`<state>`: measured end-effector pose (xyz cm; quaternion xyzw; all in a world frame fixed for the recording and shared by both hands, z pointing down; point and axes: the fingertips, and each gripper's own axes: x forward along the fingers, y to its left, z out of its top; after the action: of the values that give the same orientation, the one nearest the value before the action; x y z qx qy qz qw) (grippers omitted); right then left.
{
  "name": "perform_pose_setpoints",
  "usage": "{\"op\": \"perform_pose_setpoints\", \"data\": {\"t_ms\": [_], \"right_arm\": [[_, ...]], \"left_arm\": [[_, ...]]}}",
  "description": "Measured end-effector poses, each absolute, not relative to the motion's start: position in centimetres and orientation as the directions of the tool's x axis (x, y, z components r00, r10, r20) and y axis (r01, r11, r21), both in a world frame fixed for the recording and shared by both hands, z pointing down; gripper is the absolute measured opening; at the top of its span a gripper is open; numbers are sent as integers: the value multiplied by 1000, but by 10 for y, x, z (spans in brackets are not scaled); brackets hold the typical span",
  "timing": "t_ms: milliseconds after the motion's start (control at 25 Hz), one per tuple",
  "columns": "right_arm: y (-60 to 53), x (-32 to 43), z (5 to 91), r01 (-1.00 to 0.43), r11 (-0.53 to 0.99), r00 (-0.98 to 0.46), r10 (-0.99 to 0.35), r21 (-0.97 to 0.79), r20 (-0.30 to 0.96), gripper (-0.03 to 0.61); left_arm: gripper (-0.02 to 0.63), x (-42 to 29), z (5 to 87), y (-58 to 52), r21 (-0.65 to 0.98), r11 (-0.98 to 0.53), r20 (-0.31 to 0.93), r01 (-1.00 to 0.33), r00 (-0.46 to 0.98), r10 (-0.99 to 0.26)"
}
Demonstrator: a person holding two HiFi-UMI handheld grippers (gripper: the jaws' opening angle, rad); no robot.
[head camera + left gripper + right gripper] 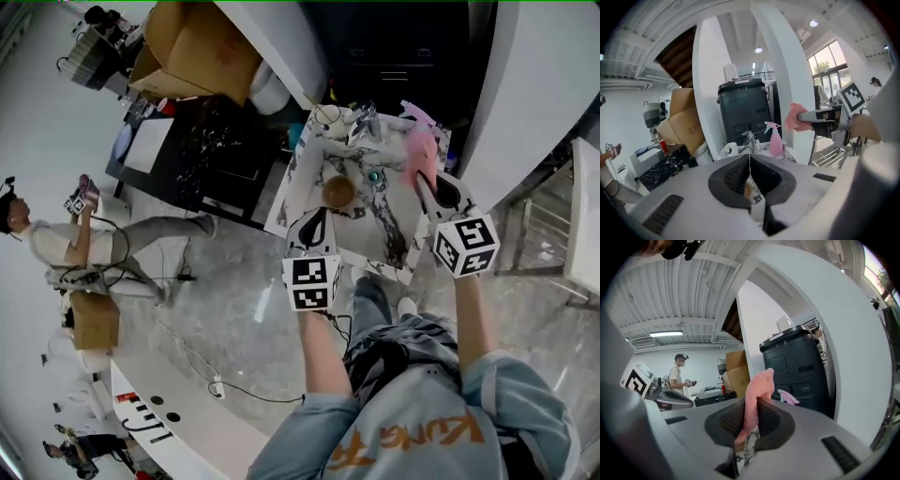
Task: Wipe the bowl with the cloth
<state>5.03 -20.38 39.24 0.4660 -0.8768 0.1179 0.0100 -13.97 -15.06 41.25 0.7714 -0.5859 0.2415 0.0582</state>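
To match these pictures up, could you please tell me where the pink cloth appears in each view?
Head view: the pink cloth is right of centre, over the table, in the right gripper.
Left gripper view: right of centre at mid height, in that gripper's jaws.
Right gripper view: centre, between its own jaws.
Shared landmark: the black bin behind the table.

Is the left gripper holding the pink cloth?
No, the left gripper is shut with nothing between its jaws, while the pink cloth is clamped in the right gripper.
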Motion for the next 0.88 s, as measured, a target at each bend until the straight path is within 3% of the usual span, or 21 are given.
{"op": "perform_pose_setpoints", "data": {"t_ms": [160, 480, 880], "right_arm": [[-207, 52, 389, -830, 528, -552, -823, -180, 131, 49], [-223, 31, 426, -839, 503, -541, -814, -208, 212, 49], [-259, -1, 470, -863, 452, -504, -798, -224, 331, 49]], "left_arm": [[25, -135, 416, -170, -189, -337, 461, -922, 220, -860], [25, -172, 469, -202, -147, -273, 606, -951, 131, -784], [25, -192, 533, -254, -99, -378, 726, -921, 193, -660]]}}
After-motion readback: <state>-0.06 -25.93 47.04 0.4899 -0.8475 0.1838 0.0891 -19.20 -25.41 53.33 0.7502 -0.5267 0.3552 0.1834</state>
